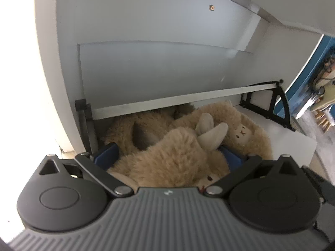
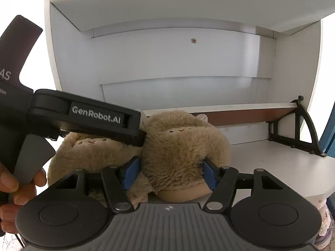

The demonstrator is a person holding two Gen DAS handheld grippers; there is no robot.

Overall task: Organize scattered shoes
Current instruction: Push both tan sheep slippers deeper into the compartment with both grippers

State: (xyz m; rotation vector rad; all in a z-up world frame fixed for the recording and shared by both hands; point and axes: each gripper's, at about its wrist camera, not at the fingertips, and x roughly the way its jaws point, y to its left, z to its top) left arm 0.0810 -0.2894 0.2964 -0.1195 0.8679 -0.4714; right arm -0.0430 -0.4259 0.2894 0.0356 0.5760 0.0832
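Two tan fluffy animal-face slippers lie side by side on the white shelf (image 2: 282, 167) of a shoe cabinet. My left gripper (image 1: 167, 154) is shut on the left slipper (image 1: 167, 159), blue pads pressing into its fur. The other slipper (image 1: 247, 133) lies just right of it. In the right wrist view, my right gripper (image 2: 169, 173) is shut on the right slipper (image 2: 180, 146) near its heel. The left slipper (image 2: 88, 152) lies beside it under the left gripper's black body (image 2: 88, 115), which crosses the view from the left.
A metal rail (image 1: 178, 100) on black brackets (image 1: 278, 104) runs across the shelf behind the slippers. White cabinet walls and an upper shelf (image 2: 167, 0) enclose the space. A blue surface (image 1: 309, 67) and clutter show to the right outside.
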